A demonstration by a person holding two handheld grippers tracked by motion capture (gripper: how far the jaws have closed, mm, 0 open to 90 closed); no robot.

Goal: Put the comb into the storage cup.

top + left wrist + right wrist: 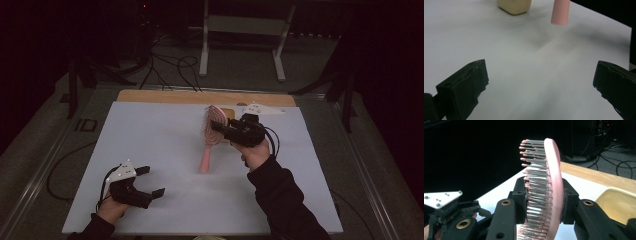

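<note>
A pink hairbrush (209, 135) with grey bristles is lifted off the white sheet, handle hanging toward the sheet. My right gripper (218, 127) is shut on its head. In the right gripper view one black jaw presses the bristle side and the other the pink back of the hairbrush (552, 182). My left gripper (152, 181) rests open near the sheet's front left, nothing between its fingers. In the left gripper view the left gripper (541, 82) stands wide open over bare sheet, and the round end of the hairbrush handle (560, 12) hangs ahead of it.
A pale yellow container (229, 111) sits at the back of the white sheet (150, 135), just behind the brush; it also appears as the yellow container (514, 5) and the yellow container (619, 205). A wooden table edge (165, 96) runs behind. Cables and a stand lie on the floor beyond.
</note>
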